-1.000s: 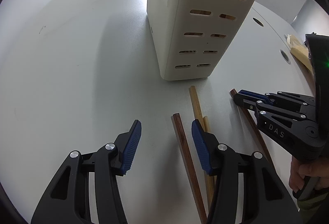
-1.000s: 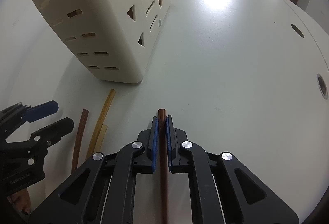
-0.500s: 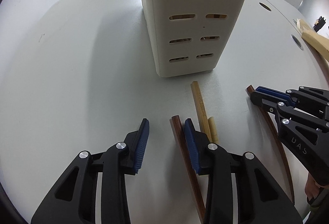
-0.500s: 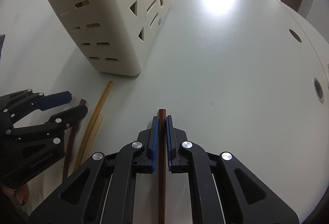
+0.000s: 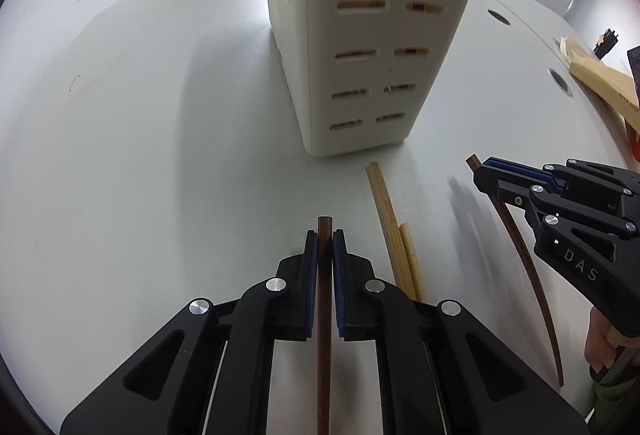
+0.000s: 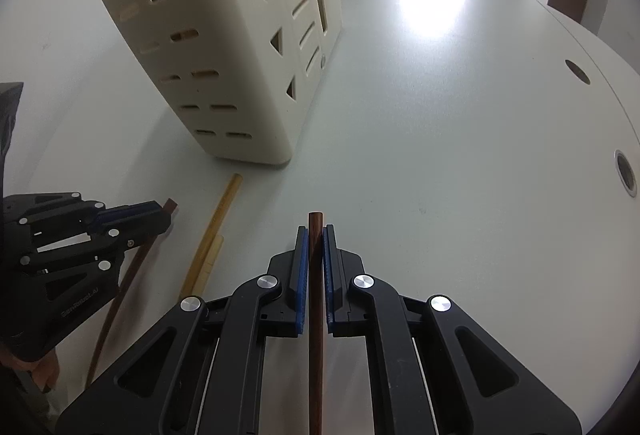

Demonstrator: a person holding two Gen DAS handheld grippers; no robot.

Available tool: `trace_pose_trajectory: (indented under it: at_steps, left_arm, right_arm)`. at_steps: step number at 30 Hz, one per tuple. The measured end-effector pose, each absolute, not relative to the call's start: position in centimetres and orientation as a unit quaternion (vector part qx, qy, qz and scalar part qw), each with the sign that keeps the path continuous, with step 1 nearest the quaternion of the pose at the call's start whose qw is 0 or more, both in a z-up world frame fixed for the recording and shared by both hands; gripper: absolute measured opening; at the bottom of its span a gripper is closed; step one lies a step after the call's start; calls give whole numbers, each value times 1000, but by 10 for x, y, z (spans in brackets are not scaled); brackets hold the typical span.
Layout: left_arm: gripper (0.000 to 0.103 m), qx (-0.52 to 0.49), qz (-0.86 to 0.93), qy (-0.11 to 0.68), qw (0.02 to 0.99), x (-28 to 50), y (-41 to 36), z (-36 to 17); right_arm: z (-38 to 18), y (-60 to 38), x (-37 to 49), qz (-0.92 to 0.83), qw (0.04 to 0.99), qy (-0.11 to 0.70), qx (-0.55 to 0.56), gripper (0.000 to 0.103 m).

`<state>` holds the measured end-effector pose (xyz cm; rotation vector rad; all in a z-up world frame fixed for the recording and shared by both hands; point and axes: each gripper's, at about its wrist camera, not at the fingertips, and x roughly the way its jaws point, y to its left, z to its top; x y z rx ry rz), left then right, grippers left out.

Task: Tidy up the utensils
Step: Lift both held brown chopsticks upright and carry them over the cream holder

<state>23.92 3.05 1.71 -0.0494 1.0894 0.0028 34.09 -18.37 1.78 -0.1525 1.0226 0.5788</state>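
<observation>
In the left wrist view, the left gripper (image 5: 325,235) is seen with its blue-padded jaws closed on a dark brown wooden chopstick (image 5: 323,315), which runs straight back between them with its tip just past the pads, pointing toward the cream slotted plastic utensil holder (image 5: 372,35). Just right of that stick, two pale bamboo chopsticks (image 5: 394,231) lie side by side on the pale grey surface (image 5: 140,155), the longer one ending just short of the holder's base. Further right of the holder, the right gripper (image 5: 480,171) is seen reaching in low and nearly level, a second dark brown chopstick (image 5: 528,271) trailing back from it

In the right wrist view, the right gripper's (image 6: 315,235) jaws are likewise closed on this second dark brown chopstick (image 6: 316,315), whose tip points past the holder's (image 6: 208,47) right side. The left gripper (image 6: 160,211) is seen left of the holder's base, held low, its stick (image 6: 120,299) slanting back under it. The bamboo pair (image 6: 212,231) lies between the two grippers

The sticks are judged light, stiff and smooth, so apt to swivel or slip in a narrow pinch; a hold near the thick end, as taken here, should leave the length free for dropping into a compartment
</observation>
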Motion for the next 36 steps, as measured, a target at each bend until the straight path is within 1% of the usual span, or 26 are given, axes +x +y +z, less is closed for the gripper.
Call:
trace_pose_trajectory:
  at_steps: [5, 11, 17, 20, 36]
  left_arm:
    - [7, -57, -12, 477, 877, 224, 43, 47]
    - [7, -81, -24, 406, 910, 195, 50, 86]
    - [7, -44, 6, 350, 936, 190, 48, 119]
    - [7, -41, 10, 331, 943, 196, 37, 130]
    - [7, -37, 6, 254, 966, 182, 44, 183]
  right_arm:
    - [47, -184, 333, 294, 844, 445, -53, 8]
    - [86, -191, 321, 317, 863, 394, -25, 8]
    - [115, -185, 308, 328, 880, 343, -33, 8]
    - [131, -185, 304, 335, 883, 326, -32, 8]
    - [189, -184, 288, 355, 900, 253, -18, 8]
